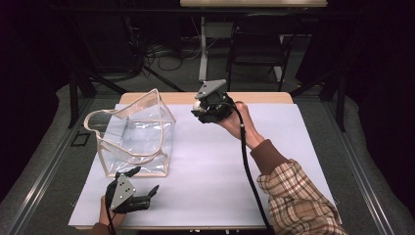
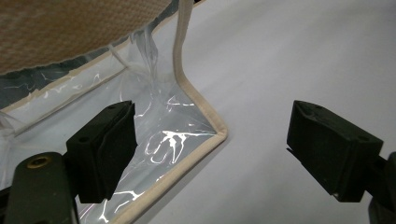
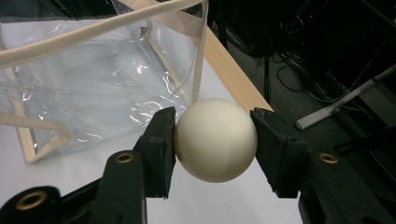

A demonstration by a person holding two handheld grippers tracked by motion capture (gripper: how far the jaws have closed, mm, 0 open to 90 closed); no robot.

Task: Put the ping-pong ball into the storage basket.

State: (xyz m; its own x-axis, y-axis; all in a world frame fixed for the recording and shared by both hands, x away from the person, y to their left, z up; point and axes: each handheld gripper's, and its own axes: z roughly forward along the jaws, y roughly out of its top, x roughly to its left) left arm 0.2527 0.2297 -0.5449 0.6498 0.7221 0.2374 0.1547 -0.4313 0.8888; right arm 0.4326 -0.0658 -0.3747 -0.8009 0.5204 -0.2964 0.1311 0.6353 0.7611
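The right gripper (image 3: 214, 140) is raised over the far middle of the bench (image 1: 205, 166), its jaws clamped on a cream ball (image 3: 215, 140), right of the clear bag (image 1: 134, 137). The left gripper (image 1: 139, 183) rests low at the near left, jaws wide and empty, by the bag's near corner.

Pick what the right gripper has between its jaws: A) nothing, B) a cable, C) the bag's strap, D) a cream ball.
D: in the right gripper view the right gripper has both jaws pressed against the sides of a cream ball, with the clear bag behind it and untouched.
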